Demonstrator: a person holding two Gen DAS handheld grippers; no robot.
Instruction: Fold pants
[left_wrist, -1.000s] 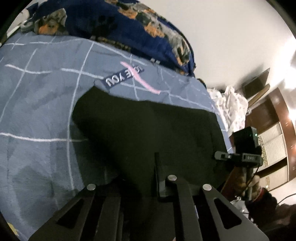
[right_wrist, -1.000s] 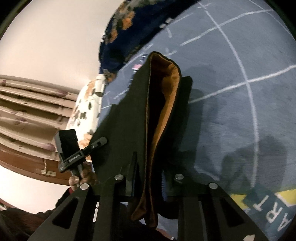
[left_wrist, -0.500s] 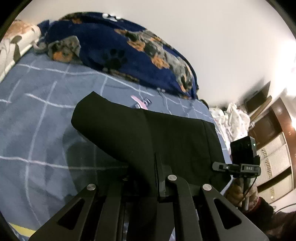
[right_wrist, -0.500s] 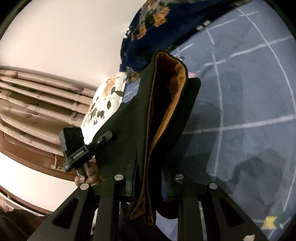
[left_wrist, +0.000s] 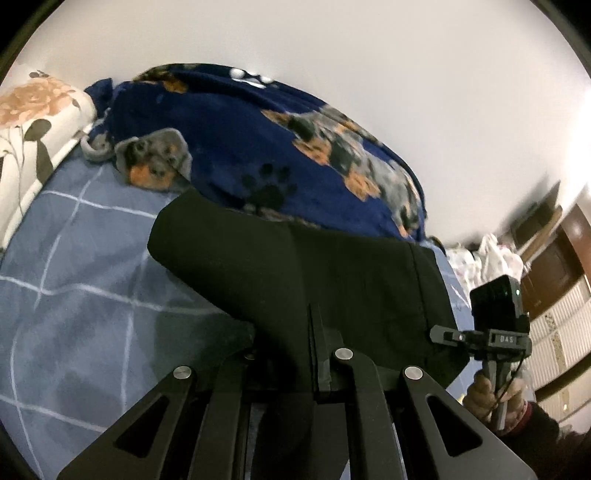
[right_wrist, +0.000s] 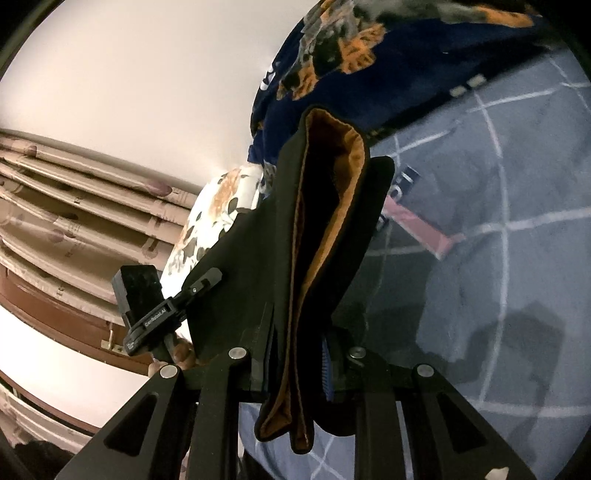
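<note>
The black pants (left_wrist: 332, 280) hang lifted between my two grippers above a blue-grey bedspread (left_wrist: 74, 295). My left gripper (left_wrist: 295, 354) is shut on one end of the cloth. My right gripper (right_wrist: 299, 354) is shut on the other end, where the orange lining (right_wrist: 343, 206) of the pants (right_wrist: 258, 258) shows between black layers. The right gripper also shows in the left wrist view (left_wrist: 495, 332) at the pants' far right edge. The left gripper also shows in the right wrist view (right_wrist: 162, 310) at the pants' left.
A navy blanket with dog prints (left_wrist: 280, 147) is heaped at the far side of the bed. A floral pillow (left_wrist: 29, 125) lies at the left. Brown wooden cabinets (left_wrist: 554, 280) stand at the right. White bedding (left_wrist: 491, 258) lies beyond the bed.
Both grippers have risen and tilted up with the pants. The pants have come off the bedspread and now hang stretched between them; more wall and blanket show.
</note>
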